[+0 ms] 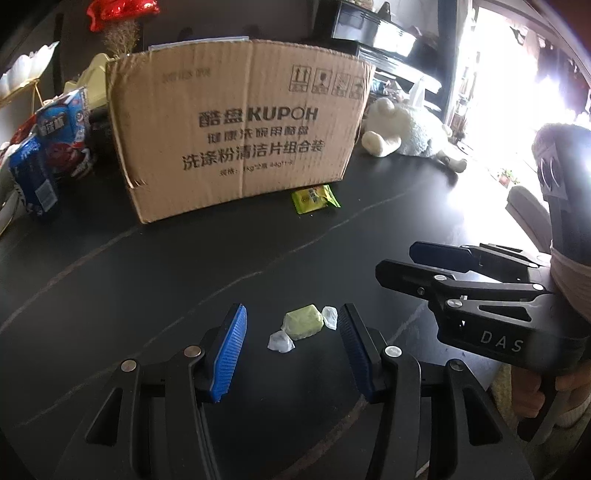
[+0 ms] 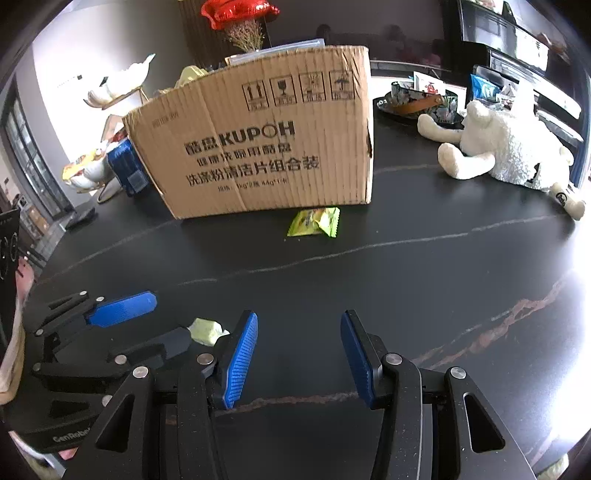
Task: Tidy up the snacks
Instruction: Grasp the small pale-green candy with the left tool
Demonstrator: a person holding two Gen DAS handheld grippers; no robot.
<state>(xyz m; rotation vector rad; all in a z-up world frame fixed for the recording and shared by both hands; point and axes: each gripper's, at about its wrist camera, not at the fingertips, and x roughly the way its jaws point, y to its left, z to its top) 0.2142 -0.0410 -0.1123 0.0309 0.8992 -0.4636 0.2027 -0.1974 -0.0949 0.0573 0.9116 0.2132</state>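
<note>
Left gripper (image 1: 293, 334): fingers apart, pale green wrapped candy (image 1: 303, 322) lying between them, untouched.
Right gripper (image 2: 299, 352): fingers apart, empty.
Cardboard box (image 1: 240, 133): twelve o'clock.

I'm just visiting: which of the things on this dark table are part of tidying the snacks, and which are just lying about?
Part of the job: wrapped green candy, green snack packet, cardboard box, blue snack packs.
Just lying about: white plush toy, red foil decoration.

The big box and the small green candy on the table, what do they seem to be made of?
The box: brown corrugated cardboard, matte; ribbing and creases show on its face. The candy: probably a pale green sweet in thin clear plastic film, judging by its twisted, translucent ends.
</note>
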